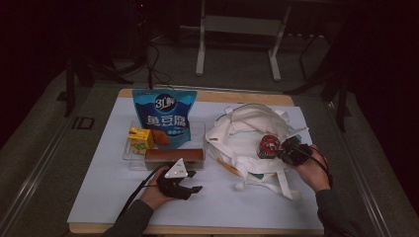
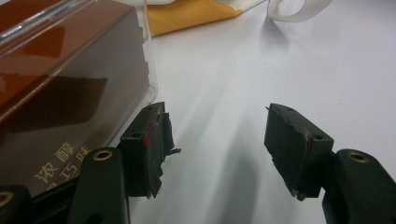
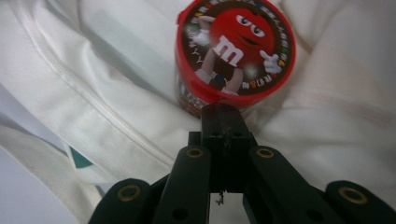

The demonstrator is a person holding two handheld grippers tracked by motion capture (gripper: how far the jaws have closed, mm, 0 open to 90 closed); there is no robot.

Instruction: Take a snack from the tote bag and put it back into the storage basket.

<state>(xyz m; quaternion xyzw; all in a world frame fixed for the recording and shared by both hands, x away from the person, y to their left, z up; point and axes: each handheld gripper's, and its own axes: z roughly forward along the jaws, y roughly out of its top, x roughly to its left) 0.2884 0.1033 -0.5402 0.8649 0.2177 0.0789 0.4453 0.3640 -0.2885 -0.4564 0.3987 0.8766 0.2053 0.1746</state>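
Between the clenched jaws of the right gripper (image 3: 223, 122) nothing is held; their tips sit just beside the candy tub (image 3: 233, 53), which lies tilted on the white cloth bag (image 1: 247, 129). I judge the tub light, stiff and smooth, likely to roll or slip, so it is best gripped across its round side below the red lid. Across the worktop (image 1: 99, 197), the left gripper (image 2: 219, 149) has its 2 jaws released and empty, just beside the brown box (image 2: 65, 88) in the clear tray (image 1: 127, 155).
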